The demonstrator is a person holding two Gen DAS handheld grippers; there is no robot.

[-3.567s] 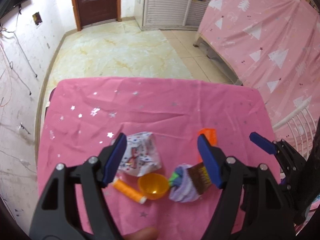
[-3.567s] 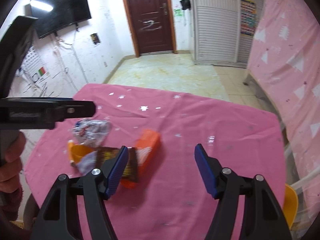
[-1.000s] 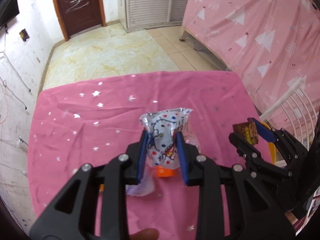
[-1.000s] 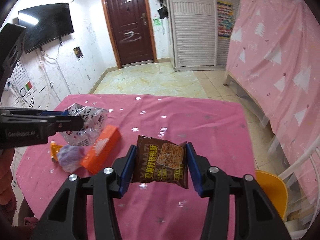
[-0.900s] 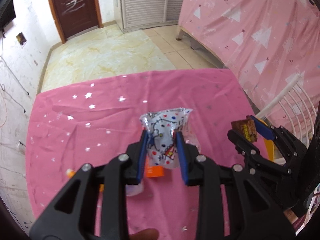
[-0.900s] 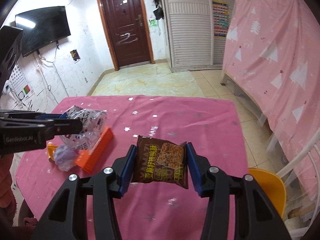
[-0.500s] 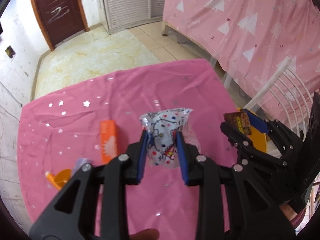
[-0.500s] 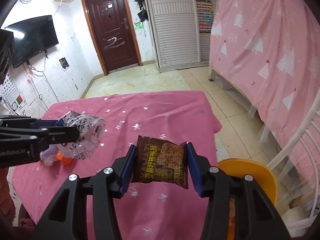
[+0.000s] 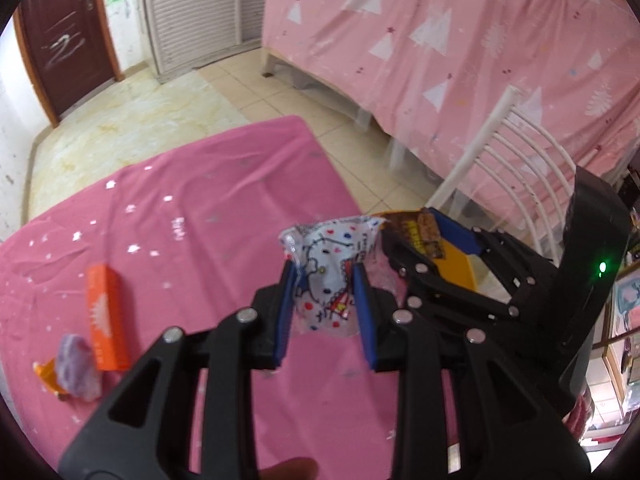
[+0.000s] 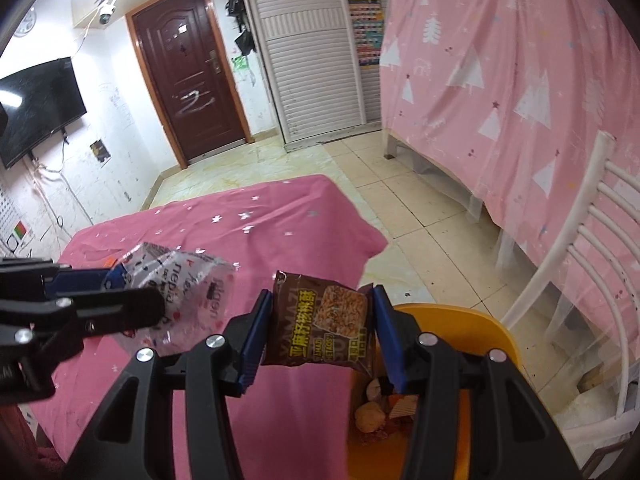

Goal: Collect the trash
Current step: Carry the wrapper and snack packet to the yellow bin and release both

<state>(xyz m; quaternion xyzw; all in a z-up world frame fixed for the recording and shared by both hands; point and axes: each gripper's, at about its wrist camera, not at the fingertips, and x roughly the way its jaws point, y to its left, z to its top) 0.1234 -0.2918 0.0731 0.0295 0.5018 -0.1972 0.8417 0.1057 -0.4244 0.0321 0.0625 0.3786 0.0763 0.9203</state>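
My left gripper (image 9: 325,288) is shut on a clear plastic wrapper (image 9: 332,268) with coloured dots, held above the pink table's right part. My right gripper (image 10: 320,320) is shut on a brown snack packet (image 10: 320,326), held over the near rim of an orange trash bin (image 10: 472,320) that stands on the floor beside the table. The bin holds some scraps. The left gripper and its wrapper (image 10: 188,292) show at the left of the right wrist view; the right gripper with the packet (image 9: 424,236) shows over the bin (image 9: 460,264) in the left wrist view.
On the pink starred tablecloth (image 9: 200,208) lie an orange box (image 9: 106,316), a crumpled purple wrapper (image 9: 78,368) and an orange cup (image 9: 44,372) at the left. A white chair (image 10: 592,264) stands right of the bin. A bed with a pink cover (image 10: 500,80) is behind.
Both grippers moved right, from over the table's middle toward its right edge. The right gripper with the brown packet now hangs over the orange bin. Both grips are unchanged.
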